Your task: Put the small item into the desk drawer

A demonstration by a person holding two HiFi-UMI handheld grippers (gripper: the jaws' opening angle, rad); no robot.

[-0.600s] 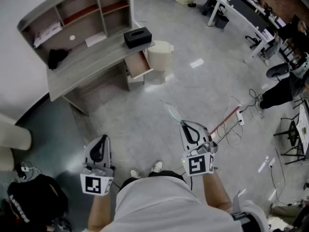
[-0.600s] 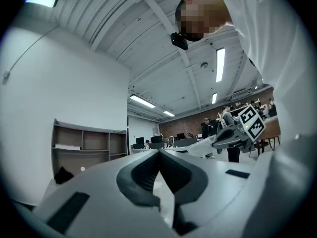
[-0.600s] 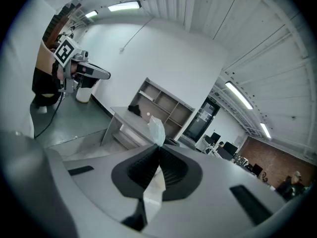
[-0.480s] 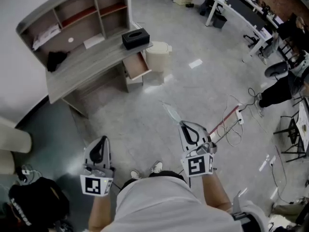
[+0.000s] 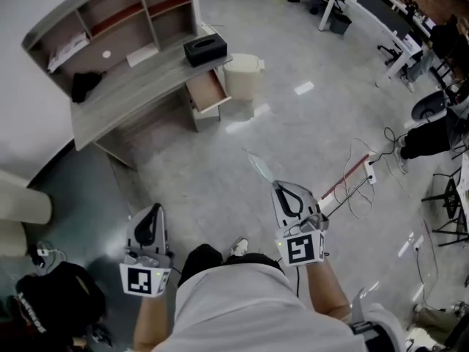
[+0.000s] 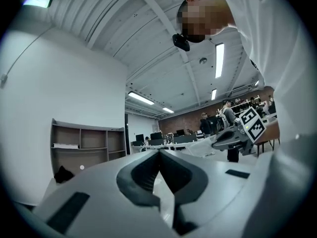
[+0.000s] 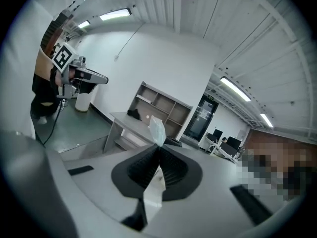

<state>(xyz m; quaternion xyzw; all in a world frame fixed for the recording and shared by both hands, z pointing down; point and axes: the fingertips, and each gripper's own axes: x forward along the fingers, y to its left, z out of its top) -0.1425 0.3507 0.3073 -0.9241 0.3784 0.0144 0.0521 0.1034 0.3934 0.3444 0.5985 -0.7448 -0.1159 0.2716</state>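
Note:
My right gripper [image 5: 279, 188] is shut on a small clear plastic packet [image 5: 260, 169], which sticks out past its tips toward the desk; the right gripper view shows the packet [image 7: 157, 127] pinched between the closed jaws. The left gripper [image 5: 153, 211] is shut with nothing between its jaws [image 6: 159, 153]. Both are held low over the floor, well short of the grey desk [image 5: 124, 97]. The desk's wooden drawer [image 5: 207, 91] stands pulled open at its right end. A black tissue box [image 5: 205, 50] sits on the desktop above the drawer.
A white waste bin [image 5: 244, 76] stands beside the open drawer. The hutch shelves [image 5: 110, 20] hold papers and a dark object. Cables and a power strip [image 5: 366, 173] lie on the floor to the right. A black bag [image 5: 47, 295] is at lower left. Office desks and chairs fill the far right.
The view has shifted slightly and the person's dark trouser leg has come forward below. Both grippers keep their places, and the packet stays in the right one.

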